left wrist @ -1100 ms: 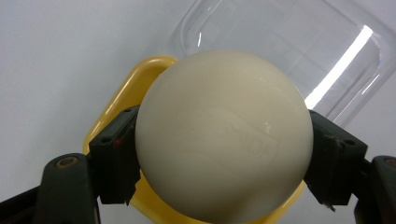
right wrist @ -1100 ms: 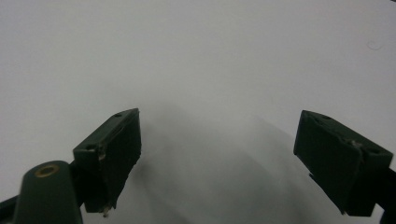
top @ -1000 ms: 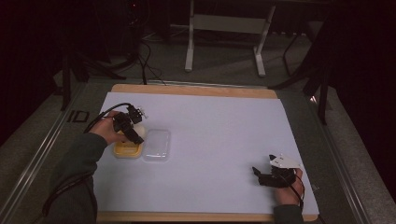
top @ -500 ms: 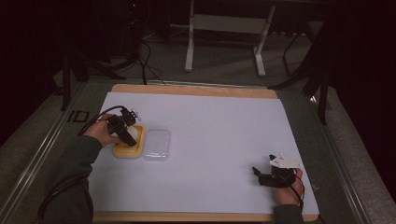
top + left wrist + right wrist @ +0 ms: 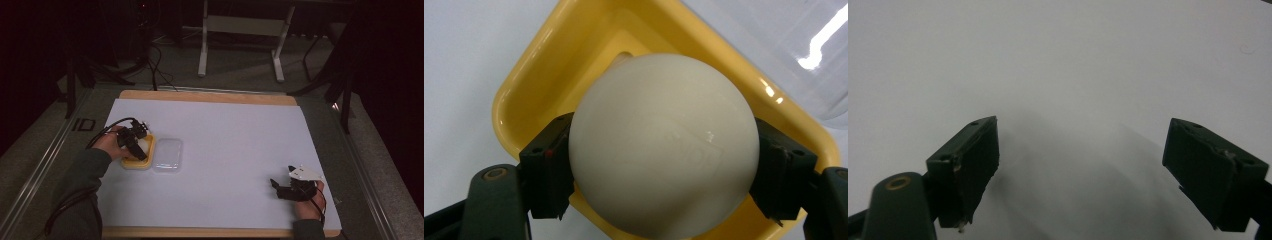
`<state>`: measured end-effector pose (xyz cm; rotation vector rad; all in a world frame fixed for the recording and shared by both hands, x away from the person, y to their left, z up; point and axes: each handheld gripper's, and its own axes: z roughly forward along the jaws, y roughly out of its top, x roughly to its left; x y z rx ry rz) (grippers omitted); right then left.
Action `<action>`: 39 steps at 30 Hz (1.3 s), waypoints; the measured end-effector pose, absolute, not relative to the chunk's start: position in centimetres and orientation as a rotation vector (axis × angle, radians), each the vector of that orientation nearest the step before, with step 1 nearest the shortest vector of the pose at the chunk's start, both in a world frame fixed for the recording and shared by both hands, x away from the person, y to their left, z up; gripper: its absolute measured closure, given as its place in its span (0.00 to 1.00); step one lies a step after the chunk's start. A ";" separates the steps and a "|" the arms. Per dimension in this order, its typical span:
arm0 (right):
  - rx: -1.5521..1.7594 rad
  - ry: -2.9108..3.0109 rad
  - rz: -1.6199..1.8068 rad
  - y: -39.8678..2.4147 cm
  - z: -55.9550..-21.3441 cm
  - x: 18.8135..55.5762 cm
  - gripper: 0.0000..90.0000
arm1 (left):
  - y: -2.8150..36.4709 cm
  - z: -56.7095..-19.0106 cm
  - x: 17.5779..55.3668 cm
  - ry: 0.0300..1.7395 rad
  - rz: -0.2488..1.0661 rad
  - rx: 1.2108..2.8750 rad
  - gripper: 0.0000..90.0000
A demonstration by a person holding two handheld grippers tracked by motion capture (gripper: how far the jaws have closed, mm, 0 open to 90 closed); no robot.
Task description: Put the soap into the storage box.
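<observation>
A cream-white ball [image 5: 664, 145] is clamped between the two black jaws of my left gripper [image 5: 664, 175], which hangs just above a yellow square-cornered tray [image 5: 524, 85]. From above, the left gripper [image 5: 134, 145] sits over that yellow tray [image 5: 145, 162] at the table's left. Down at the front right, my right gripper [image 5: 280, 186] rests low over the white sheet, and the right gripper view shows the right gripper [image 5: 1080, 170] with its jaws spread wide and nothing between them.
A clear plastic lid [image 5: 168, 155] lies right of the yellow tray, touching or nearly touching it. The white sheet [image 5: 235, 140] covers a wooden board [image 5: 210, 96]. Metal frame legs [image 5: 202, 55] stand on the floor beyond the table.
My left gripper has come down and shifted slightly left over the yellow tray, with the ball still in it. The right gripper has stayed where it was.
</observation>
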<state>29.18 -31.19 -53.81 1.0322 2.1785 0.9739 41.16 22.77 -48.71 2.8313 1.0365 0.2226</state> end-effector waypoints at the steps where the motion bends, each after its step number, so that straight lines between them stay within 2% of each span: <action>1: 1.032 2.179 0.973 -31.2 -53.8 29.2 0.17 | 22.8 -48.8 41.2 1.037 0.223 2.837 0.27; 21: 1.030 2.179 0.974 -31.2 -53.8 29.1 0.17 | 23.5 -49.2 41.1 1.050 0.117 2.783 0.25; 25: 1.029 2.180 0.973 -31.2 -53.8 29.1 0.17 | 23.6 -48.3 41.0 1.044 0.155 2.764 0.16; 31: 1.029 2.179 0.973 -31.1 -53.8 29.1 0.17 | 23.8 -46.2 40.5 1.015 0.246 2.741 0.15; 35: 1.028 2.179 0.973 -31.2 -53.8 29.1 0.17 | 23.7 -44.5 39.8 0.977 0.294 2.690 0.17; 39: 1.027 2.179 0.973 -31.2 -53.8 29.1 0.17 | 23.3 -43.2 38.5 0.913 0.348 2.629 0.26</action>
